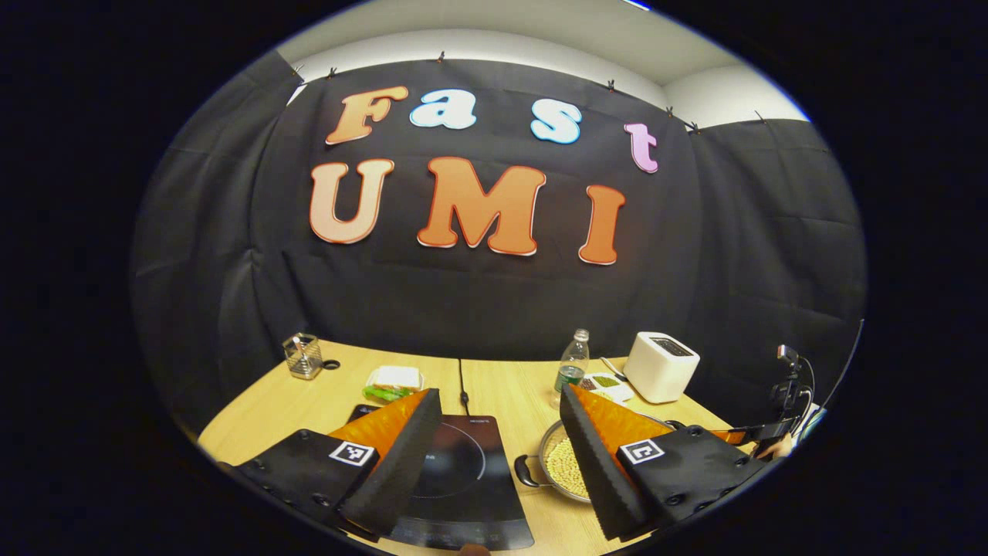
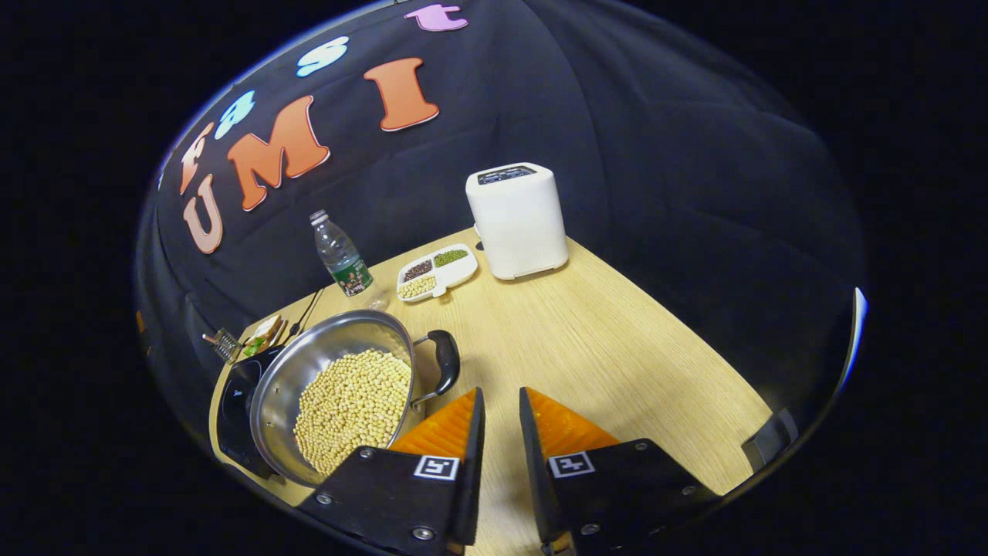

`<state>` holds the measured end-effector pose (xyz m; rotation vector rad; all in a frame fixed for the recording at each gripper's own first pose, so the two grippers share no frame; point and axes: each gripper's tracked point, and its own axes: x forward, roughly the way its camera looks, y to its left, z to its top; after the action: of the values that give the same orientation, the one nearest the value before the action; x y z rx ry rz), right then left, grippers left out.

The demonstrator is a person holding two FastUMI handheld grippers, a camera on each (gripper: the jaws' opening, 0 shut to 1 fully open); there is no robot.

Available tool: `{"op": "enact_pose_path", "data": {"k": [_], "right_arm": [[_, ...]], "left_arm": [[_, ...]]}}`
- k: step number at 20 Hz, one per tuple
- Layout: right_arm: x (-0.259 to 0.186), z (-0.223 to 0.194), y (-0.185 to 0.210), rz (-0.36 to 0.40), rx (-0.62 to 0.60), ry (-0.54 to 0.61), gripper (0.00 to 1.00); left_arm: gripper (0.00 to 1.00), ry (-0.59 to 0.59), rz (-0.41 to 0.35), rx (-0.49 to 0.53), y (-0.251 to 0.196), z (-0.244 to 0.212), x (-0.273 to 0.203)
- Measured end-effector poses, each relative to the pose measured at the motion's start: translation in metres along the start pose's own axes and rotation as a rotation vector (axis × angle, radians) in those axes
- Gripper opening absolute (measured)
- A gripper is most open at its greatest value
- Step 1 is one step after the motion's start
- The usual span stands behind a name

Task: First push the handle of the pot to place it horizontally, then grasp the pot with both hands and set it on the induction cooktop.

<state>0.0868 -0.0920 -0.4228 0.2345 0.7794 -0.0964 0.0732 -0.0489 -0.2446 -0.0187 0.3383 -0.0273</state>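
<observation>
Both empty: left hand-held gripper [image 1: 500,401] gapes wide above the cooktop [image 1: 463,479], right hand-held gripper [image 2: 500,401] nearly closed beside the pot [image 2: 340,401].

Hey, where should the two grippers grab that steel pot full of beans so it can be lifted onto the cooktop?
Take the steel pot by its two dark side handles, one gripper per side: the right gripper on the loop handle facing it, the left gripper on the opposite handle beside the induction cooktop. It is wide, open and full of beans, so keep it level.

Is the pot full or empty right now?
Partly filled: pale beans cover the bottom of the pot in the right gripper view, well below its rim.
</observation>
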Motion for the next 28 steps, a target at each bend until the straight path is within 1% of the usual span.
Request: {"op": "enact_pose_path", "data": {"k": [1,2,4,6,9,11,12,14,16,20,25,28], "right_arm": [[-0.002,0.003,0.001,0.006,-0.012,-0.008,0.33],[-0.003,0.006,0.003,0.013,-0.022,-0.018,0.41],[-0.004,0.012,0.008,0.024,-0.034,-0.038,0.54],[-0.002,0.017,0.014,0.035,-0.041,-0.054,0.60],[0.008,0.016,0.023,0.043,-0.057,-0.046,0.68],[0.017,0.015,0.029,0.049,-0.071,-0.038,0.77],[0.022,0.015,0.031,0.050,-0.077,-0.037,0.83],[0.033,0.015,0.034,0.049,-0.081,-0.033,0.91],[0.044,0.015,0.037,0.048,-0.086,-0.023,0.94],[0.065,0.012,0.039,0.040,-0.115,-0.003,0.96],[0.089,0.005,0.048,0.043,-0.144,0.030,0.96],[0.096,-0.004,0.051,0.049,-0.164,0.058,0.96]], "left_arm": [[1.00,0.017,-0.004,0.003,-0.004,-0.011,0.006],[1.00,0.027,-0.005,0.009,-0.007,-0.022,0.013],[1.00,0.047,-0.014,0.022,-0.017,-0.045,0.023],[1.00,0.069,-0.015,0.043,-0.022,-0.064,0.036],[1.00,0.107,0.004,0.103,-0.026,-0.093,0.056],[1.00,0.143,-0.004,0.112,-0.031,-0.115,0.070],[1.00,0.167,-0.007,0.109,-0.034,-0.126,0.076],[1.00,0.208,-0.004,0.109,-0.034,-0.145,0.087],[1.00,0.239,0.007,0.107,-0.032,-0.158,0.098],[1.00,0.296,0.027,0.090,-0.028,-0.181,0.112],[1.00,0.366,0.028,0.076,-0.030,-0.199,0.118],[1.00,0.422,0.012,0.058,-0.037,-0.211,0.116]]}}
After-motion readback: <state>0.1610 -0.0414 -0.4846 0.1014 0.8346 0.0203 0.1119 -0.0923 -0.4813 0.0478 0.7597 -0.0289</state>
